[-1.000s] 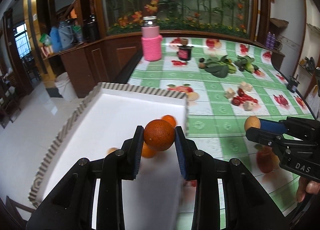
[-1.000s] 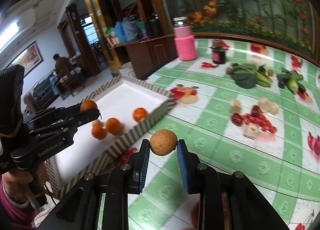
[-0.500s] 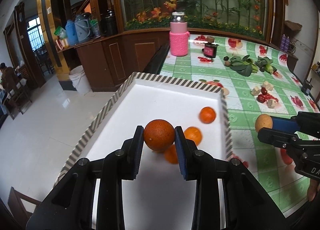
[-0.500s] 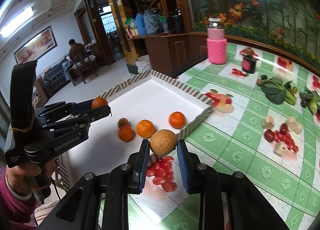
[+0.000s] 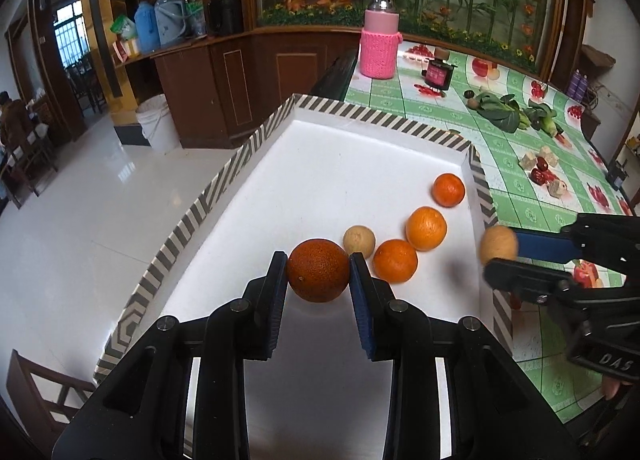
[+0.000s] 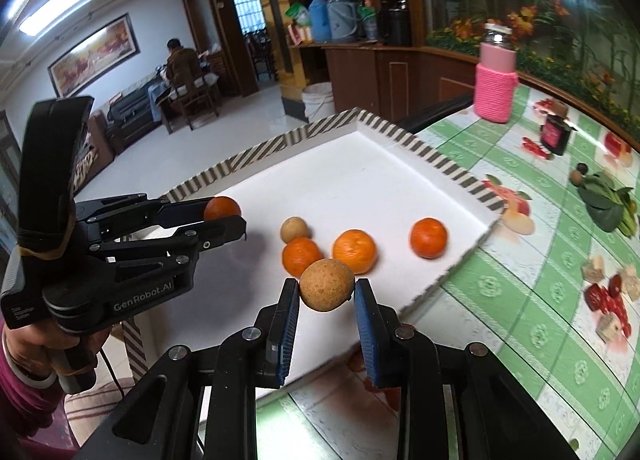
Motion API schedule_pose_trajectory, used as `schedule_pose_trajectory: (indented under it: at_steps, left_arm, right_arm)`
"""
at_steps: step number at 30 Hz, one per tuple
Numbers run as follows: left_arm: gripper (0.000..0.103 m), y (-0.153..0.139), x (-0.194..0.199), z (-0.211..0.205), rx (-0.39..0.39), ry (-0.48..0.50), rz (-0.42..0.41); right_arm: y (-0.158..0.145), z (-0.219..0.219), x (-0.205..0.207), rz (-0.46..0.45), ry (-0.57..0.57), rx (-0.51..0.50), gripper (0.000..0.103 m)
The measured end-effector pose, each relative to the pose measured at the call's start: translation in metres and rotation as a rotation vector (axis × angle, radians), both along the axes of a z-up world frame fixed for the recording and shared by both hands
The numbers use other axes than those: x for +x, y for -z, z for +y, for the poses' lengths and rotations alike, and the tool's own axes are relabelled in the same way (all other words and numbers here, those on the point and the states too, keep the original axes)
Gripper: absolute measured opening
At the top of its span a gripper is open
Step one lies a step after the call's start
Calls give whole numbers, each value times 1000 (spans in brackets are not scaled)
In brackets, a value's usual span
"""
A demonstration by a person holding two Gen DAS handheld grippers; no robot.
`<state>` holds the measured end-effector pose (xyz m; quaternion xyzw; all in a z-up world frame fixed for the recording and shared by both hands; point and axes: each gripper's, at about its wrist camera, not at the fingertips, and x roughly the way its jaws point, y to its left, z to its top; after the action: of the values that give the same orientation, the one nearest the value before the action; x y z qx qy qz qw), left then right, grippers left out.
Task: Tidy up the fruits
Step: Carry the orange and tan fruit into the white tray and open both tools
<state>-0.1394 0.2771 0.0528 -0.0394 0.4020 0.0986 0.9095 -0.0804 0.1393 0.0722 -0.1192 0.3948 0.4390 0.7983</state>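
Over the white tray (image 5: 320,180), your left tool (image 5: 318,274) grips a dark orange (image 5: 318,270) between its blue pads, one pad pressed on each side of the fruit. That orange hangs above the near part of the tray floor, with a shadow under it.

Your right tool (image 6: 327,290) grips a tan round fruit (image 6: 327,285) the same way, pads tight on both sides. From the left wrist view that tool (image 5: 498,256) comes in from the right, its fruit (image 5: 498,246) right at the tray's striped right wall (image 5: 482,196).

Loose in the tray, four fruits:
- a small tan one (image 5: 359,240), just beyond the held orange
- an orange (image 5: 395,261) touching or nearly touching it on the right
- a paler orange (image 5: 426,228) just behind that
- a deeper orange (image 5: 448,190) farther back, close to the right wall, apart from the others

Tray sits on the table (image 5: 440,108) at its left edge, on a green checked cloth with printed fruit. Farther back on the table: a jar in a pink knitted sleeve (image 5: 379,46), a small dark jar (image 5: 438,72), leafy greens (image 5: 500,112), red dates with pale chunks (image 5: 542,172).

Your hand (image 6: 72,344) wraps the left tool's handle, seen from the right wrist view. A person (image 6: 180,60) sits at a far table in the room behind.
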Motion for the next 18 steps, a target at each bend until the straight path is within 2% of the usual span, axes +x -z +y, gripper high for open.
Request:
schedule_pose_trajectory:
  at_steps: [10, 18]
  left_arm:
    - [30, 16, 6, 1, -25, 26, 68]
    - [30, 16, 10, 6, -13, 2, 61]
  right_arm:
    - [19, 28, 6, -1, -52, -104, 27]
    - [29, 37, 12, 3, -64, -150, 27]
